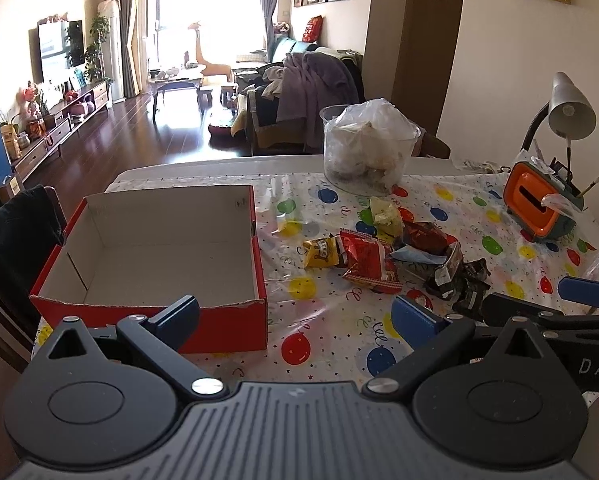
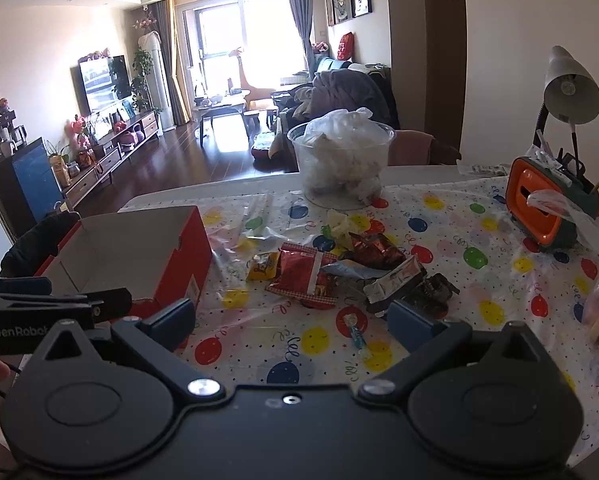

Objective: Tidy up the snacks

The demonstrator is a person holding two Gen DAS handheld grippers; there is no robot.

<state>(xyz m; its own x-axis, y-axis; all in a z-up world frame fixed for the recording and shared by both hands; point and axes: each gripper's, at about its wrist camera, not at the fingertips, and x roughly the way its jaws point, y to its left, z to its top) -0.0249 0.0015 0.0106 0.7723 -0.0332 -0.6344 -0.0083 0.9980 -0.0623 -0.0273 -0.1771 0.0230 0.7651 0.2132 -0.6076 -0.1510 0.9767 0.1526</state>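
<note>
Balloon tablecloth [image 1: 339,344]: snack packets [image 1: 373,266] beside empty red box [image 1: 159,312]; left claw [image 1: 295,318], right claw [image 2: 291,320] spread.

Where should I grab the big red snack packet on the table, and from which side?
Grip the red snack packet across its puffy middle, coming down from above with the right gripper, jaws open. It lies flat on the tablecloth; its near and left sides are free, while other wrappers crowd its far right.
</note>
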